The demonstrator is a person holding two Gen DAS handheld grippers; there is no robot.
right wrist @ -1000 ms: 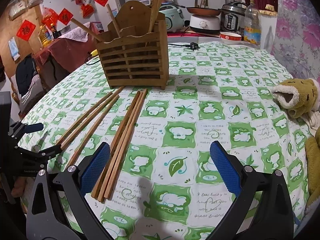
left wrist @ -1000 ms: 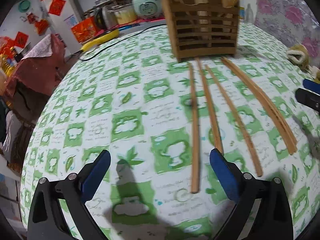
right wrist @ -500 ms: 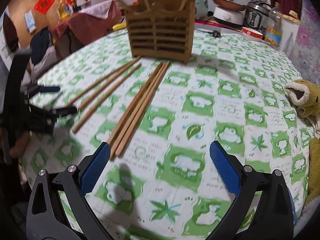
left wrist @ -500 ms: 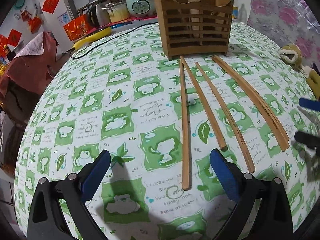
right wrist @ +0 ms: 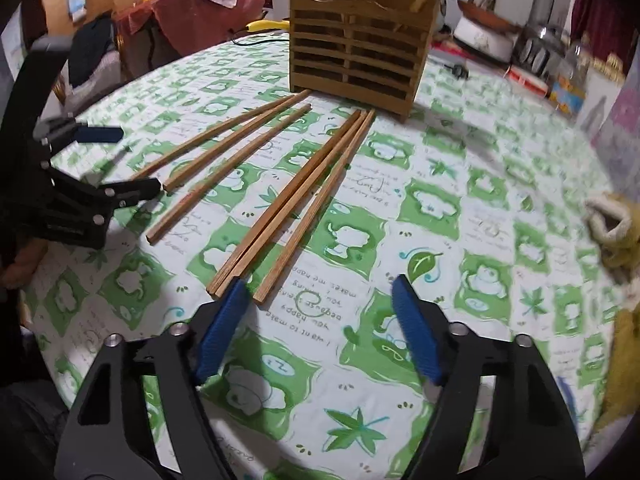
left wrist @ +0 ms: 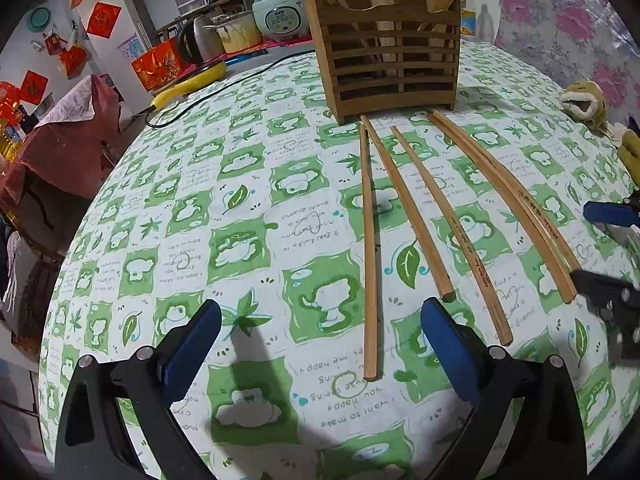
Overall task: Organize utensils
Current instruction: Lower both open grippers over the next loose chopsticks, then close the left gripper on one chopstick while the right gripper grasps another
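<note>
1. Six long brown wooden chopsticks (left wrist: 416, 216) lie loose on the green-and-white patterned tabletop (left wrist: 224, 240), their far tips at the foot of the slatted wooden utensil holder (left wrist: 390, 64).
2. The left tool (left wrist: 320, 350) hovers with its blue-padded jaws spread, nothing between them.
3. The right tool (right wrist: 318, 316) has just been narrowing its jaws; they stand apart, empty, the left pad just beside the near ends of three bunched chopsticks (right wrist: 292, 204).

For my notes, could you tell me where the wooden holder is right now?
The wooden holder stands upright at the table's far side, top centre in both views, just beyond the far tips of the loose chopsticks.
</note>
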